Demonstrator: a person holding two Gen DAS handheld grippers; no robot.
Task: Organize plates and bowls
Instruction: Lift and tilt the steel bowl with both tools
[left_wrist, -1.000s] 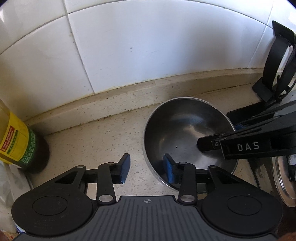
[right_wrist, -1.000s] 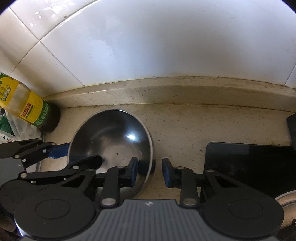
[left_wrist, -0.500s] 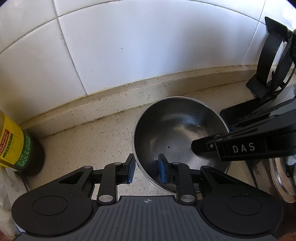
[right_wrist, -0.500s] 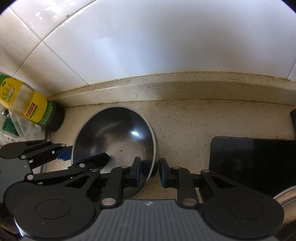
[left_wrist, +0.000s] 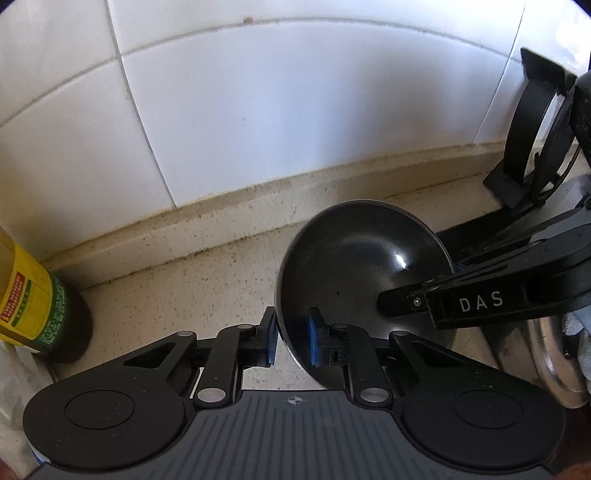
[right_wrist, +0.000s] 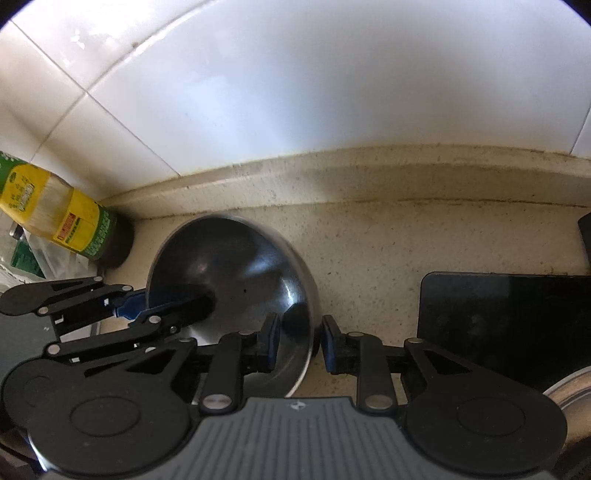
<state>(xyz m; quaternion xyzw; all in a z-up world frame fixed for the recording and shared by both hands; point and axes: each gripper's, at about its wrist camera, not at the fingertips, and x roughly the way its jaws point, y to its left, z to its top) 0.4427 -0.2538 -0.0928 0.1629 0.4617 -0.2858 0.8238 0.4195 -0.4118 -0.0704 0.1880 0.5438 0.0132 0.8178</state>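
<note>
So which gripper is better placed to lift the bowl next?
Neither alone, probably. The left gripper and right gripper each pinch the bowl rim, on opposite sides, and the bowl looks tilted. A joint lift seems set up.

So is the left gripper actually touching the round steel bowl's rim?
Touching. In the left wrist view, the left gripper has its blue pads on either side of the steel bowl's near rim, pinching it with no gap visible.

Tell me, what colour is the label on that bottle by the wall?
Mostly yellow, with green and red patches; the bottle shows best in the right wrist view.
</note>
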